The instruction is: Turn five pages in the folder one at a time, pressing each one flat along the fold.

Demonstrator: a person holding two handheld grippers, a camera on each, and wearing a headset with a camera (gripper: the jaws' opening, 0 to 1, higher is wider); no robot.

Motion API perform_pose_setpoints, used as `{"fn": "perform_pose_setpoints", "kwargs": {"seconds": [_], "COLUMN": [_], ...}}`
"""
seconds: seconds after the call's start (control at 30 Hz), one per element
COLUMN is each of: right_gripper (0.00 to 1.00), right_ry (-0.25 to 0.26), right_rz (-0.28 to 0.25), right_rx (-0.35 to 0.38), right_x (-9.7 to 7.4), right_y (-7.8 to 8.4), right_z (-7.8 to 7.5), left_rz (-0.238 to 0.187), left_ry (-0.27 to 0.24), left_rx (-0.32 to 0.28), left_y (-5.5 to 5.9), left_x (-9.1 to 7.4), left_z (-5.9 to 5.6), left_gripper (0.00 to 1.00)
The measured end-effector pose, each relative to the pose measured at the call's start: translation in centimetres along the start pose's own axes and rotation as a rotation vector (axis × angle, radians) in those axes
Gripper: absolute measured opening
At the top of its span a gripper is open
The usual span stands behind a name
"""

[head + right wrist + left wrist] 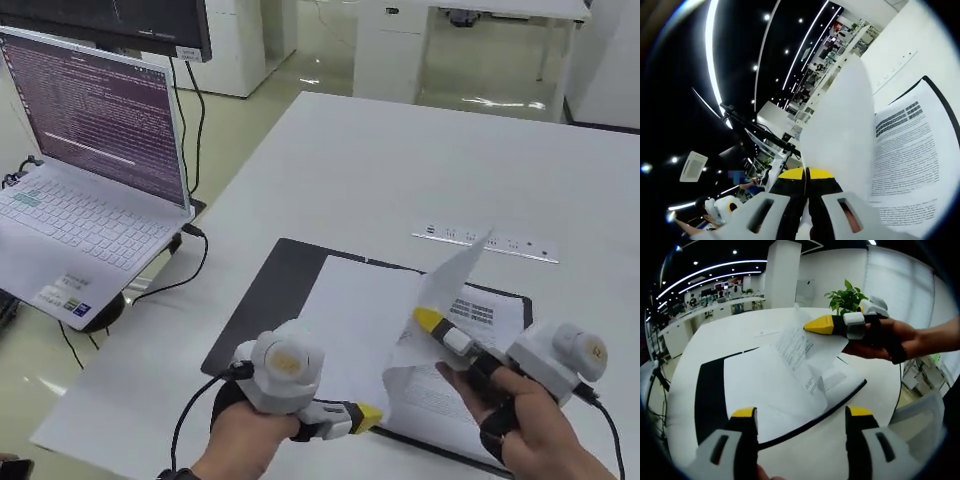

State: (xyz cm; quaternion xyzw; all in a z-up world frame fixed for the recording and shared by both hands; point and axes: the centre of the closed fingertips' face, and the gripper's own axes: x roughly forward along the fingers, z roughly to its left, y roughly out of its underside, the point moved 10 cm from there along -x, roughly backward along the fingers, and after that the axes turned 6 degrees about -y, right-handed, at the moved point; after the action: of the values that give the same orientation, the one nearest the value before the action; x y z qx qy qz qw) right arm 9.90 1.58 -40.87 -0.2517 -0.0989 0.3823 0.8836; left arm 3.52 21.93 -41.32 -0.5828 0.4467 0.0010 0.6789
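A black folder (262, 292) lies open on the white table, a blank white sheet (350, 325) on its left half. My right gripper (430, 320) is shut on the edge of one page (455, 272), which stands lifted and curled above the printed page (487, 312). The right gripper view shows the yellow tips (805, 174) pinched on that raised page (840, 130), with the printed page (910, 165) beside it. My left gripper (365, 417) hovers open near the folder's near edge. Its view has the jaws (802, 412) apart over the folder (707, 395), facing the right gripper (825, 325) and the lifted page (795, 345).
An open laptop (90, 180) sits on a stand left of the table, with a cable (185, 272) trailing from it. A white power strip (487, 242) lies beyond the folder. The table's near edge (120, 440) runs close to my hands. A potted plant (845, 297) stands further off.
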Motion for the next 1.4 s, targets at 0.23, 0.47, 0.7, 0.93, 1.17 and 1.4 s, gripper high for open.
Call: {"fn": "perform_pose_setpoints", "kwargs": {"seconds": [0.23,0.47,0.7,0.93,1.17,1.4], "right_gripper": [0.00,0.00,0.00,0.00,0.00,0.00], "right_ry": [-0.013,-0.020,-0.010,0.019,0.048,0.086], "right_rz": [0.029,0.074,0.109,0.135,0.153,0.176], "right_rx": [0.015,0.030,0.063,0.087,0.105,0.121], "right_x": [2.5,4.9,7.0,8.7,9.8,10.8], "right_y": [0.9,2.6,4.1,5.1,6.0,7.1], "right_z": [0.6,0.7,0.3,-0.8,-2.0,-3.1], "left_rz": [0.020,0.004,-0.011,-0.011,-0.015,-0.013], "left_ry": [-0.035,-0.058,-0.097,-0.118,-0.131,-0.140], "left_rx": [0.034,-0.009,-0.065,-0.097,-0.119,-0.138], "left_y": [0.6,1.0,1.8,2.3,2.5,2.7], "left_x": [-0.6,-1.6,-2.7,-3.3,-3.6,-3.7], "left_z": [0.7,1.9,3.2,4.3,4.9,5.3], "left_gripper": [0.71,0.75,0.75,0.76,0.77,0.76]}}
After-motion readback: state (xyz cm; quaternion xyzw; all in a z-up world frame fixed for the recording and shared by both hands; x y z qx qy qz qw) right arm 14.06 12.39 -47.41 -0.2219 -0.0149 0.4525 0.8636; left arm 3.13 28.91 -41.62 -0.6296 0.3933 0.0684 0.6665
